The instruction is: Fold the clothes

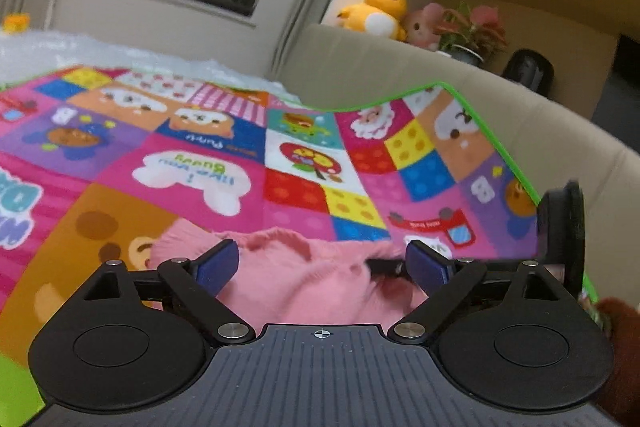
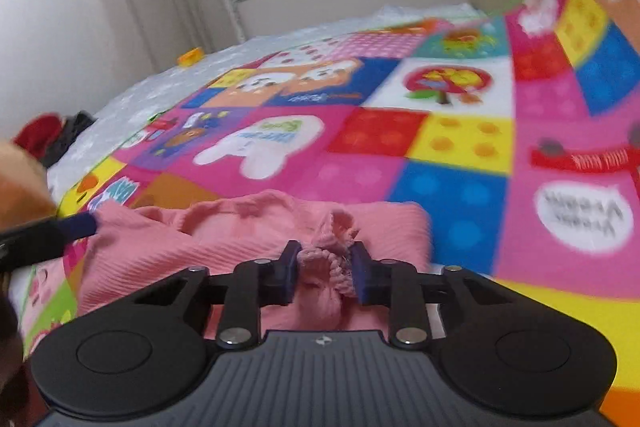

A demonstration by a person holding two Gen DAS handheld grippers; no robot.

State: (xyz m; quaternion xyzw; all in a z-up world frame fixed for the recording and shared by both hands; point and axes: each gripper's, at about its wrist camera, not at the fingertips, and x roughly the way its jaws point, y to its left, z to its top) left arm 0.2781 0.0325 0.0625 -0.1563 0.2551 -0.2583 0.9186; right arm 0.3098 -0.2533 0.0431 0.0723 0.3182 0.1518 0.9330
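Note:
A pink ribbed knit garment (image 1: 304,279) lies on the colourful cartoon play mat (image 1: 224,163). My left gripper (image 1: 322,265) stands open just above it, its blue pads wide apart with pink cloth between and below them. In the right wrist view the same pink garment (image 2: 224,235) is bunched, and my right gripper (image 2: 325,273) is shut on a gathered ruffled edge of it. The left gripper's blue fingertip (image 2: 78,225) reaches in from the left edge, touching the garment's far corner. The right gripper's black body (image 1: 564,227) shows at the right of the left wrist view.
A beige sofa back (image 1: 400,67) rises behind the mat, whose green-edged end (image 1: 480,123) is draped up against it. A yellow plush duck (image 1: 376,9), a pink plush and a potted plant (image 1: 470,31) sit on the ledge. White bubble wrap (image 2: 152,95) borders the mat; a window is behind.

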